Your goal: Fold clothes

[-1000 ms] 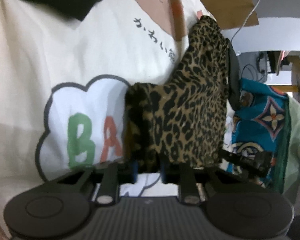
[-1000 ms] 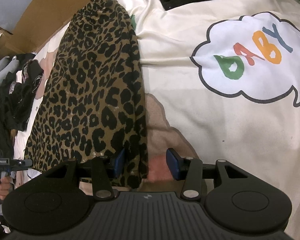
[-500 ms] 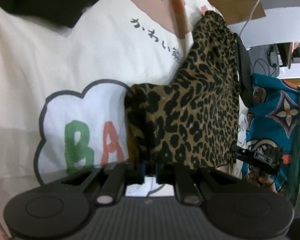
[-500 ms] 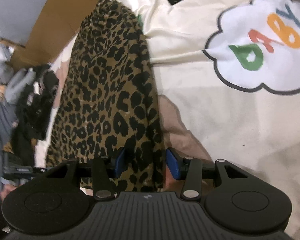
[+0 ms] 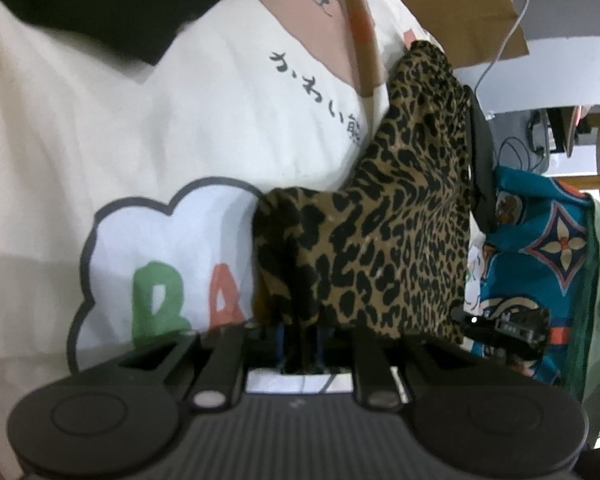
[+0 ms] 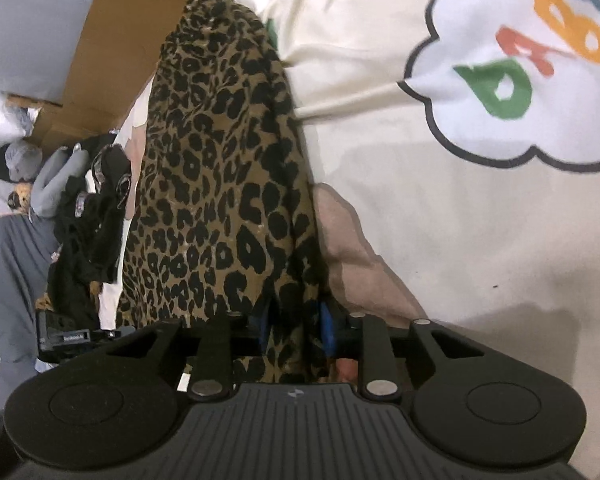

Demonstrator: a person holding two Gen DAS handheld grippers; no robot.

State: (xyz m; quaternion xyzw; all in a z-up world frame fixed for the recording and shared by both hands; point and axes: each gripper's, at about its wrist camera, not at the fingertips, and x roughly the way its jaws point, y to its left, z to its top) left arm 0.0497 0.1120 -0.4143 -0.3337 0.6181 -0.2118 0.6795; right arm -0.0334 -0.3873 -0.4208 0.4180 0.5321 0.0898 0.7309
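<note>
- While it lies stretched across a cream printed blanket [image 5: 148,128], the leopard-print garment [image 5: 400,216] is seen in the left wrist view running from about six o'clock up toward one o'clock, one end bunched and lifted.
- That bunched end is pinched between the blue pads of the left hand-held gripper [image 5: 300,344]; the jaws stand narrow and are easing apart slightly, with cloth still pressed between them.
- In the right wrist view the same garment [image 6: 220,184] reaches from six o'clock up to eleven o'clock, and its near edge sits between the blue pads of the right hand-held gripper [image 6: 294,330], whose jaws are closing on the fold; the pads appear to touch the cloth on both sides.
- A white cloud patch [image 6: 512,68] with coloured letters is printed on the blanket at about two o'clock in the right view.
- A dark heap of clothes [image 6: 88,224] lies at nine o'clock there, beside the garment.
- A teal patterned cloth [image 5: 540,264] is seen at three o'clock in the left view, and brown cardboard [image 5: 460,4] at one o'clock.
</note>
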